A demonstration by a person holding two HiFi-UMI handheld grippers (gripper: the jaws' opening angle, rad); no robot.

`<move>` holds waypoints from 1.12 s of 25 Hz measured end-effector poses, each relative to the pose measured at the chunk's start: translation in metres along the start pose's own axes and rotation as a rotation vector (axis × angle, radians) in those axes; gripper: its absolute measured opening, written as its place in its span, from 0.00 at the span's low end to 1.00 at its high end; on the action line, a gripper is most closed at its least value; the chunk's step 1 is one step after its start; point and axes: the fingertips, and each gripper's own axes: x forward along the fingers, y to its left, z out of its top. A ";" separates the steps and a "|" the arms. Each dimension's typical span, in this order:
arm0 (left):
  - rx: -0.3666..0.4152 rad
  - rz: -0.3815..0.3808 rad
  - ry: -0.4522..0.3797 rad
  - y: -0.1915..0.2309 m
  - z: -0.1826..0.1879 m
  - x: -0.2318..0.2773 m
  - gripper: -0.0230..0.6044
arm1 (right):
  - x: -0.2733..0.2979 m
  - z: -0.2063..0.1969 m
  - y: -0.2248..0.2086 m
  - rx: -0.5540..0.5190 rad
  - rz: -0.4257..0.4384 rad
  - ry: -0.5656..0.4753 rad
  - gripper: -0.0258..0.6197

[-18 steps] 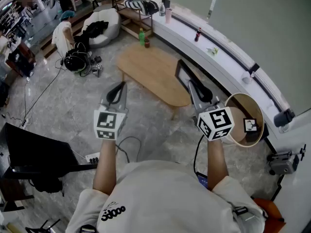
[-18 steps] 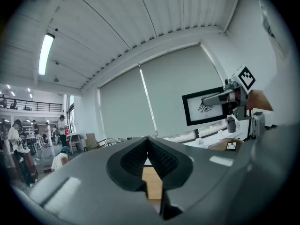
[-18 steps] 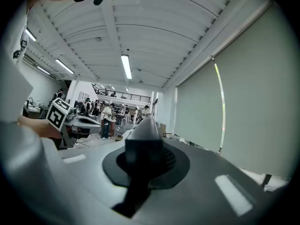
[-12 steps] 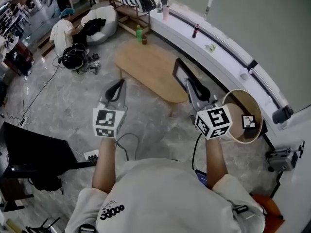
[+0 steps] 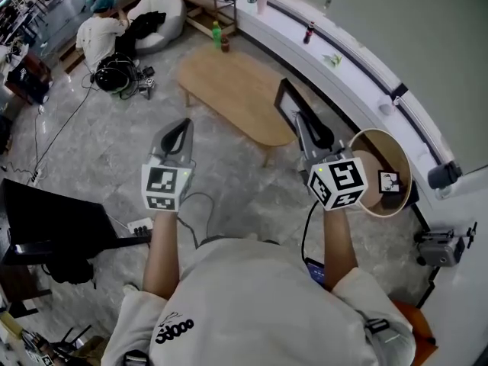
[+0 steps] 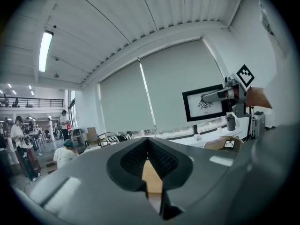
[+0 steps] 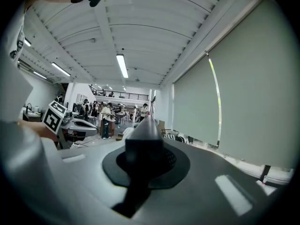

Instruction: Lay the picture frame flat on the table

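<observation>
Closest in, two forearms reach out from a white shirt, each gripper carrying its marker cube. On the left, the left tongs (image 5: 186, 123) are pressed together with nothing between them. They hang over the grey floor, short of the near edge of the surface.

Over on the right, the right tongs (image 5: 303, 120) are pinching the picture frame (image 6: 208, 104) by one edge. It has a black border, a white mat and a dark drawing inside, and it stands upright in the air, resting on nothing. From the head view the frame lines up with the near right end of the oval wooden surface (image 5: 229, 90). I can't tell whether it hangs over that end or just short of it.

Further out, at the far end of the surface, a green bottle (image 5: 216, 34) stands with a small brown bottle (image 5: 225, 44) just beside it.

Beyond the far left corner, a person (image 5: 99, 33) sits on the floor near a white beanbag (image 5: 156, 14).
</observation>
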 end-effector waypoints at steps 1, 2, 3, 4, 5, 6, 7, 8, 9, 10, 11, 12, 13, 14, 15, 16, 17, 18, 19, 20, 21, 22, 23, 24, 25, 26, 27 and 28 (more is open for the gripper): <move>-0.004 0.006 0.004 -0.003 0.000 0.001 0.05 | -0.001 -0.001 -0.003 0.003 0.005 0.003 0.06; -0.006 0.013 0.007 -0.005 0.000 0.002 0.05 | -0.003 -0.002 -0.006 0.005 0.011 0.005 0.06; -0.004 0.019 0.008 -0.007 0.000 0.003 0.05 | -0.004 -0.003 -0.009 0.004 0.017 0.005 0.06; -0.001 0.023 0.008 -0.010 0.001 0.003 0.05 | -0.005 -0.003 -0.011 0.003 0.024 0.003 0.06; 0.004 0.026 0.006 -0.013 0.002 0.004 0.05 | -0.006 -0.003 -0.013 0.000 0.031 0.001 0.06; 0.008 0.028 0.004 -0.016 0.003 0.004 0.05 | -0.006 -0.004 -0.016 -0.002 0.037 0.000 0.06; 0.009 0.029 0.004 -0.019 0.003 0.005 0.05 | -0.006 -0.006 -0.018 -0.003 0.040 -0.001 0.06; 0.009 0.029 0.006 -0.021 0.001 0.006 0.05 | -0.005 -0.008 -0.021 0.000 0.038 -0.001 0.06; 0.007 0.028 0.010 -0.023 -0.001 0.007 0.05 | -0.005 -0.010 -0.023 0.004 0.036 -0.002 0.06; 0.005 0.027 0.016 -0.024 -0.003 0.007 0.05 | -0.005 -0.012 -0.024 0.010 0.034 -0.002 0.06; 0.003 0.026 0.021 -0.026 -0.006 0.007 0.05 | -0.005 -0.014 -0.025 0.016 0.034 -0.001 0.06; 0.001 0.026 0.024 -0.027 -0.007 0.008 0.05 | -0.004 -0.017 -0.027 0.022 0.033 0.001 0.06; -0.002 0.027 0.023 -0.027 -0.008 0.009 0.05 | -0.003 -0.019 -0.029 0.028 0.032 0.006 0.06; -0.003 0.027 0.020 -0.027 -0.008 0.011 0.05 | -0.002 -0.022 -0.031 0.034 0.029 0.010 0.06; -0.003 0.027 0.017 -0.027 -0.008 0.014 0.05 | 0.000 -0.024 -0.034 0.039 0.025 0.014 0.06; -0.002 0.025 0.016 -0.026 -0.009 0.017 0.05 | 0.002 -0.026 -0.037 0.044 0.020 0.018 0.06; 0.000 0.022 0.018 -0.025 -0.011 0.020 0.05 | 0.004 -0.027 -0.040 0.047 0.016 0.020 0.06; 0.002 0.019 0.021 -0.022 -0.013 0.024 0.05 | 0.007 -0.028 -0.043 0.048 0.011 0.023 0.06; 0.002 0.016 0.024 -0.019 -0.015 0.029 0.05 | 0.011 -0.029 -0.044 0.047 0.008 0.026 0.06; -0.001 0.015 0.026 -0.015 -0.016 0.033 0.05 | 0.016 -0.029 -0.046 0.043 0.005 0.029 0.06; -0.005 0.015 0.026 -0.010 -0.018 0.039 0.05 | 0.022 -0.029 -0.048 0.039 0.002 0.032 0.06; -0.010 0.016 0.022 -0.004 -0.018 0.045 0.05 | 0.029 -0.029 -0.051 0.036 -0.001 0.035 0.06; -0.014 0.018 0.016 0.003 -0.019 0.053 0.05 | 0.037 -0.029 -0.054 0.033 -0.005 0.038 0.06; -0.017 0.019 0.010 0.010 -0.019 0.061 0.05 | 0.046 -0.030 -0.058 0.031 -0.008 0.041 0.06; -0.016 0.020 0.004 0.017 -0.020 0.070 0.05 | 0.056 -0.030 -0.061 0.029 -0.010 0.043 0.06; -0.014 0.020 0.000 0.025 -0.021 0.079 0.05 | 0.067 -0.029 -0.064 0.027 -0.012 0.045 0.06; -0.012 0.019 -0.001 0.033 -0.022 0.089 0.05 | 0.078 -0.029 -0.067 0.024 -0.012 0.047 0.06; -0.012 0.018 0.002 0.040 -0.023 0.098 0.05 | 0.090 -0.028 -0.069 0.021 -0.012 0.049 0.06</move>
